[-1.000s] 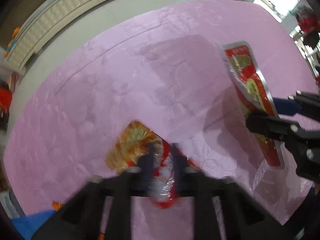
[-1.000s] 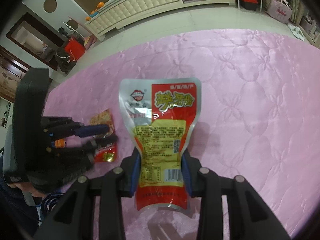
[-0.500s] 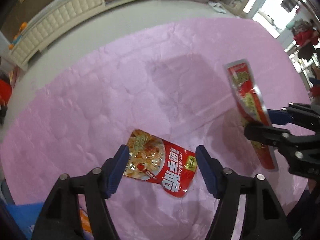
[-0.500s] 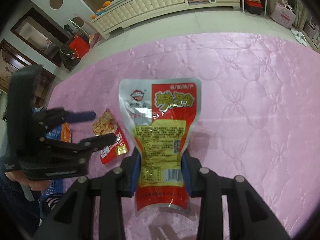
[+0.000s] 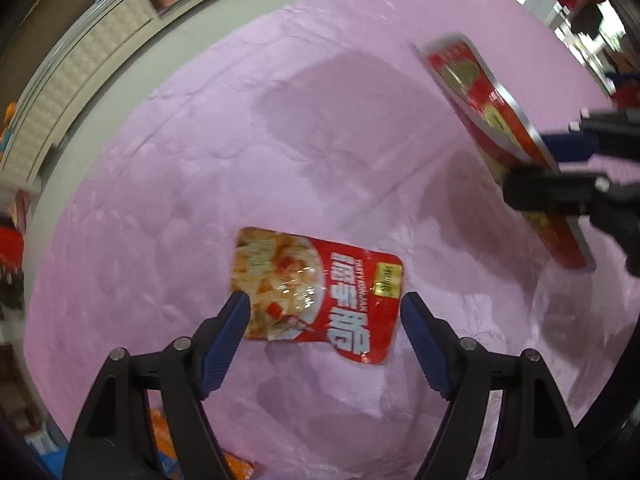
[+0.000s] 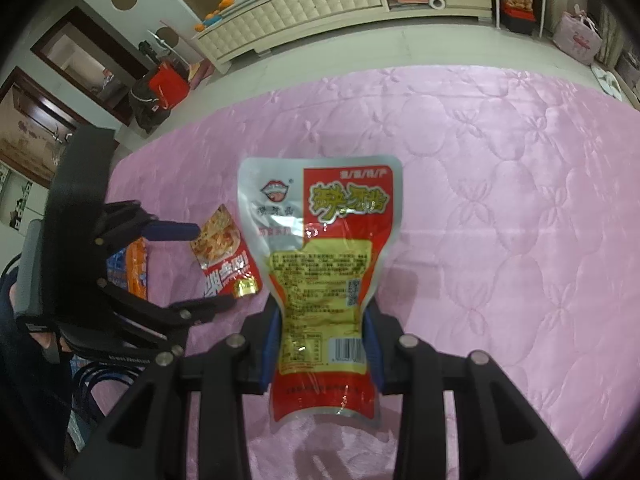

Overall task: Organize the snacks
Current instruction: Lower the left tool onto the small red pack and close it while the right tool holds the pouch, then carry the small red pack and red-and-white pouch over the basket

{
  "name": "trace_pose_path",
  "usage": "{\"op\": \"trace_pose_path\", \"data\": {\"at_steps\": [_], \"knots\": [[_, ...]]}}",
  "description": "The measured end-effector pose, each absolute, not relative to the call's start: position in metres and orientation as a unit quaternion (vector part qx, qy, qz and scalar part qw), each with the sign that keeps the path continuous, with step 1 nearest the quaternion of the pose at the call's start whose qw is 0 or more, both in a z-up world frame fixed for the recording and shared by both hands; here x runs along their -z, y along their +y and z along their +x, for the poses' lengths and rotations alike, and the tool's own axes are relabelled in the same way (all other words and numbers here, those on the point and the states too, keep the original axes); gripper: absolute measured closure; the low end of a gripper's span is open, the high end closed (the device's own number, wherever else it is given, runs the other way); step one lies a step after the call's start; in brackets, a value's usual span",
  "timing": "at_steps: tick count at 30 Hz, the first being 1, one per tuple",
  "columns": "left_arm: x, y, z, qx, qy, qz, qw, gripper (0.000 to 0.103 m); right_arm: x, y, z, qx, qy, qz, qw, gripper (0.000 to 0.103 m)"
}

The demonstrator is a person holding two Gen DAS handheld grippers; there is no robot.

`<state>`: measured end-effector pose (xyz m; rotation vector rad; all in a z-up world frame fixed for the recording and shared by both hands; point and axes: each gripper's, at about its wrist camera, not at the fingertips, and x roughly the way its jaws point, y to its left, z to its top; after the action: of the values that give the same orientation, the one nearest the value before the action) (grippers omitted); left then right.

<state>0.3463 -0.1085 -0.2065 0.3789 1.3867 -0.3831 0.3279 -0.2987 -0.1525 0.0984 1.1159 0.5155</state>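
At the far left, in the right wrist view, an orange packet (image 6: 138, 268) lay at the bed's edge, mostly hidden behind the left gripper (image 6: 206, 266), so what it held could not be told. That gripper pointed down over the pink quilt (image 5: 180, 168) with its jaws standing wide; they had just been opening, and the small red pouch (image 5: 316, 290) lay flat on the quilt between the blue pads (image 5: 224, 340), touched by neither as far as the view showed (the left pad's tip overlapped the pouch's corner in the picture, so contact there could not be ruled out). The pouch looked light, thin and glossy, likely slippery, and soft enough to crumple; a pinch across a short sealed edge would probably hold best.

Further right, the right gripper (image 6: 320, 346) was clamped on the lower half of the silver and red pouch (image 6: 320, 240), holding it up off the quilt. This pouch was larger, with a flat, stiffer-looking seam. From the left wrist view it showed only edge-on and blurred (image 5: 488, 112), its lower end crossed by the right gripper. Its printed text was too small to read.
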Motion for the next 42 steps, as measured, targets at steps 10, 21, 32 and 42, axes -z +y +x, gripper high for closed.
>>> {"op": "trace_pose_path", "data": {"at_steps": [10, 21, 32, 42], "knots": [[0.215, -0.102, 0.356, 0.182, 0.622, 0.153, 0.746, 0.022, 0.156, -0.296, 0.329, -0.25, 0.517, 0.04, 0.818, 0.062], [0.194, -0.099, 0.36, 0.149, 0.634, 0.126, 0.748, 0.082, 0.153, -0.289, 0.322, -0.262, 0.508, 0.048, 0.819, 0.062], [0.17, -0.082, 0.326, 0.119, 0.625, 0.097, 0.766, 0.096, 0.132, -0.295, 0.304, -0.255, 0.502, 0.048, 0.825, 0.062], [0.088, -0.079, 0.263, 0.128, 0.574, 0.051, 0.807, 0.096, 0.081, -0.292, 0.264, -0.234, 0.482, 0.029, 0.844, 0.062]]}}
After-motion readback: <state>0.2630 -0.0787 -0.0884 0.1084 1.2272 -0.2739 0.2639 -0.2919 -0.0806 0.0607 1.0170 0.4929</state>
